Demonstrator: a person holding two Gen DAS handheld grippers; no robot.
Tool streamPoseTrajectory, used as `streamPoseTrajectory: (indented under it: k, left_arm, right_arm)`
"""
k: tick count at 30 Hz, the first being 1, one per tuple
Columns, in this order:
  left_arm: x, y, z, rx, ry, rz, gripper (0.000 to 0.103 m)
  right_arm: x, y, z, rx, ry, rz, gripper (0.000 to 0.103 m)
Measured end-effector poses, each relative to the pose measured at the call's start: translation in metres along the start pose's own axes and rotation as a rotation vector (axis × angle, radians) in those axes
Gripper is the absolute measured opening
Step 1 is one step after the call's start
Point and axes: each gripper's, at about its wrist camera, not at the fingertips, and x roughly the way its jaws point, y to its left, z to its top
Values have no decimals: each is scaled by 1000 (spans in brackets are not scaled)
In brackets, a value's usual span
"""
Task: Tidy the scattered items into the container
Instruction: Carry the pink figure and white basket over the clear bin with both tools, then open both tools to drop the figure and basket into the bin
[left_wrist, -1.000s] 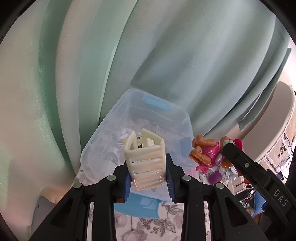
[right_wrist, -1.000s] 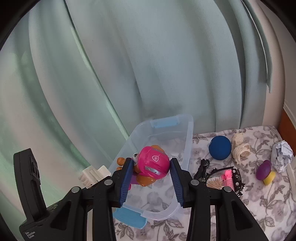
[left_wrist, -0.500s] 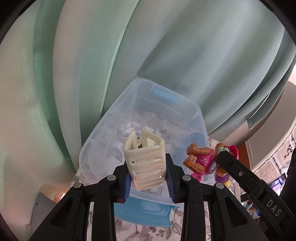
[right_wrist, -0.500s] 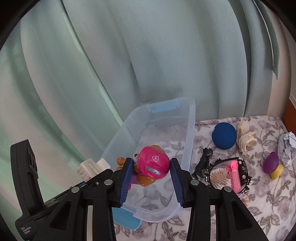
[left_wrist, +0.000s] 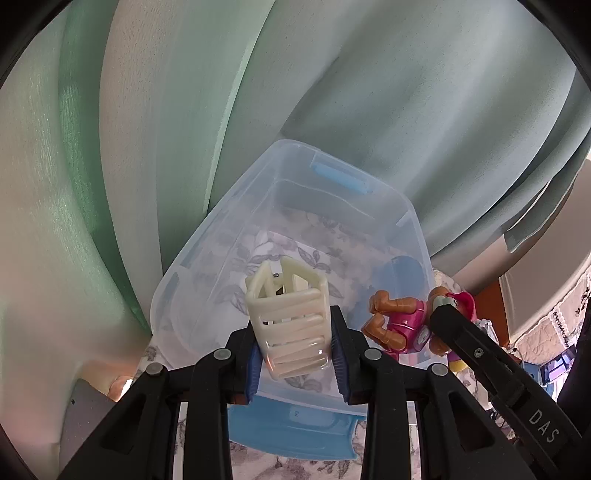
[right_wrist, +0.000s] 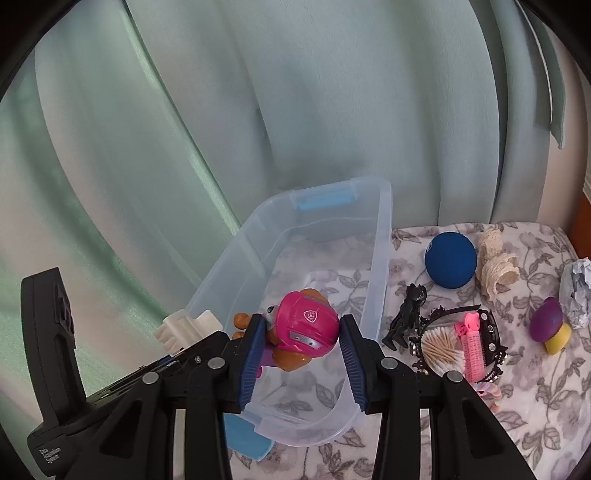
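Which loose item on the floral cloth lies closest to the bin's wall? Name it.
The black figure, lying just right of the clear bin. The blue ball, lace bundle and purple mushroom toy all sit farther right.

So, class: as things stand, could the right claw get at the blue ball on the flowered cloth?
Probably not yet. The right claw is shut on the pink toy pup over the clear bin, so it is occupied. Once emptied, the way to the blue ball looks free, just outside the bin.

Clear glossy plastic container (right_wrist: 380, 258) on matt floral cloth (right_wrist: 524, 391); cream plastic hair claw (left_wrist: 291, 325).
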Motion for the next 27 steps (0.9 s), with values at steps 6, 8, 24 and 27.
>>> streamPoseTrajectory:
  k: [6,8,24,27]
  left_arm:
    - [1,-1,-1,1,5,1,34]
    - [0,-1,-1,1,5,2,34]
    - [-12,-10,-3,12,-14,9,55]
    - [-17,-14,-3,22,-21,14,57]
  right_arm:
    - [2,0,-2,-1,9,-6,45]
    - [3,0,-1,0,15,-9,45]
    - [-15,0,0,4,-21,-4,52]
    - [-24,-4,2,11,-37,-6,55]
